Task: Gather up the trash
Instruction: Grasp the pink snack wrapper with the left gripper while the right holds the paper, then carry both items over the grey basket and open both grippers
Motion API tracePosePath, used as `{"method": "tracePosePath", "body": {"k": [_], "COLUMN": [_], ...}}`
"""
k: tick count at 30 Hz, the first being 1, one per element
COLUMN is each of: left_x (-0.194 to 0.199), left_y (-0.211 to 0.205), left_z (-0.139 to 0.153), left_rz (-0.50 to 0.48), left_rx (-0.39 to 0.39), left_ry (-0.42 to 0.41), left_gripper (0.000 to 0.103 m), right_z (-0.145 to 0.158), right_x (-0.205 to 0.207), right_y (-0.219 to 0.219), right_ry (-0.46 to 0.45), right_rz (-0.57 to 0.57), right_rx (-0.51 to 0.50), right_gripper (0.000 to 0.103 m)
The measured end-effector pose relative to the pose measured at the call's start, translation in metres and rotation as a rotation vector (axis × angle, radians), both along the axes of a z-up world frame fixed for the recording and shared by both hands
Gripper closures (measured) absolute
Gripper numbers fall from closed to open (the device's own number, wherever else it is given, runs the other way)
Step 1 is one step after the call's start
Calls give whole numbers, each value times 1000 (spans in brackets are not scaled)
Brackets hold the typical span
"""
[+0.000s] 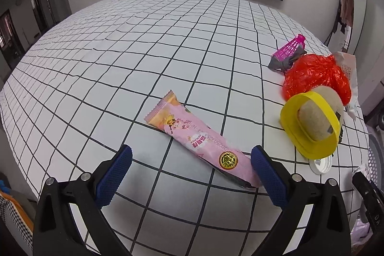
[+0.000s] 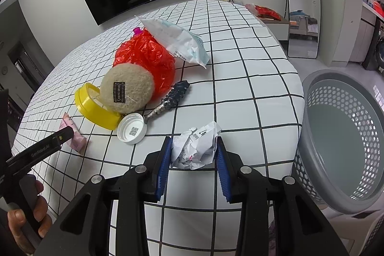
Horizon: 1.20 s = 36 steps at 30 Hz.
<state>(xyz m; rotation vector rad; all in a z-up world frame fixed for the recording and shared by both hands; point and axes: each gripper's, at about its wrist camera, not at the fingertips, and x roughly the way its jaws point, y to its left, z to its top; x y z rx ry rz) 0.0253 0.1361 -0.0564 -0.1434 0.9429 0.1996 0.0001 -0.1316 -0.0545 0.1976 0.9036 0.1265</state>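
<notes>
Clamping a crumpled paper ball [image 2: 196, 148] with my right gripper [image 2: 194, 155], lower centre of the right wrist frame; both blue pads press its sides and it sits at the fingertips above the checked tablecloth [image 2: 240, 92]. The grey perforated basket [image 2: 340, 136] fills the right edge of that frame, beside the table and well apart from the ball.

My left gripper [image 1: 192, 160] stands wide apart, nothing between the pads. The pink snack wrapper [image 1: 199, 138] lies diagonally in the centre of the left wrist frame, its lower end just beside my right-hand finger [image 1: 266, 174]; whether they touch I cannot tell.

The rest of the pile sits at the right of the left wrist frame, centre-left of the right wrist frame:
- yellow ring [image 2: 96, 109] with the beige fuzzy pad [image 2: 127, 90] leaning on it
- red plastic bag [image 2: 148, 56] behind the pad
- white printed pouch [image 2: 177, 40] resting on top of the bag
- white cap [image 2: 132, 128] with a QR code, just in front of the ring
- dark spiky roller [image 2: 170, 97] beside the cap
- pink shuttlecock [image 1: 290, 47] behind the bag

My hand [image 2: 26, 222] holding the left tool shows at lower left.
</notes>
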Motion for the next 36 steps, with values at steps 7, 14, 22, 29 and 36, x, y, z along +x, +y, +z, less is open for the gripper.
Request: {"method": "tracePosePath", "body": {"k": [7,14,22,29,36], "left_x": [10,10,3,-9,-23], "left_y": [-1,-3,-12,-16,-38], "left_z": [-11,-14,-7,9,45], "left_rz": [25,2,-86,-121,-186], "left_rx": [2,0,-1,1,28], "left_ry": [29,23,2,-44,-126], "left_gripper": [6,22,71,80,80], "right_z": [1,1,2,4,20], "right_x": [0,0,-4,-8,-19], "right_y": [-5,-9,-12,-16,-26], "right_ry": [-4,-6,-11,-17,-46], "right_rz": [-10,-19,-26,-34,-50], "right_rx": [8,16,22,25,17], "right_gripper": [68,68,68,68,68]}}
